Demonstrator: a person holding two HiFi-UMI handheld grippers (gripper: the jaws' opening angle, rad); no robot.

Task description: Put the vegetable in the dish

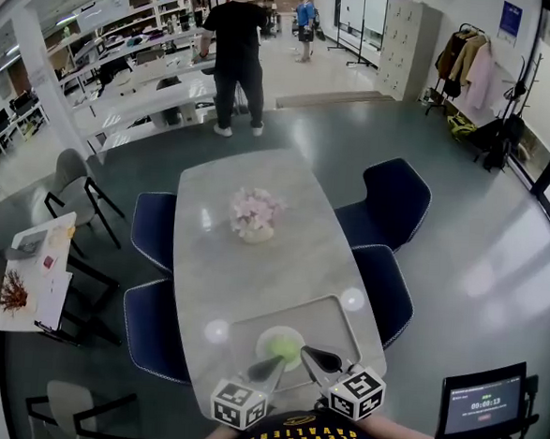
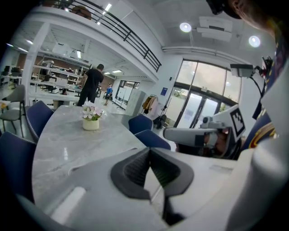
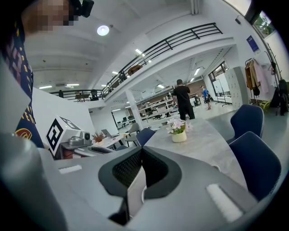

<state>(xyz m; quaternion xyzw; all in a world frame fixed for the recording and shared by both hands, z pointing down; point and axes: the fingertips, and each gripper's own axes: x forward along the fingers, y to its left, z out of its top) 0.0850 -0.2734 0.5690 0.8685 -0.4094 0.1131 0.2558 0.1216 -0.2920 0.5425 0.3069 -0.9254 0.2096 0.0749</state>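
A white dish stands on a grey mat at the table's near end, with a light green vegetable lying in it. Just short of the dish my left gripper points at its near rim. My right gripper has its tip beside the dish's right edge. In the left gripper view the left gripper has its black jaws meeting at the tip with nothing between them. The right gripper looks the same in the right gripper view, also shut and holding nothing.
A pot of pink flowers stands mid-table. Dark blue chairs line both long sides of the table. A tablet showing a timer sits at my right. A person stands by shelves far off.
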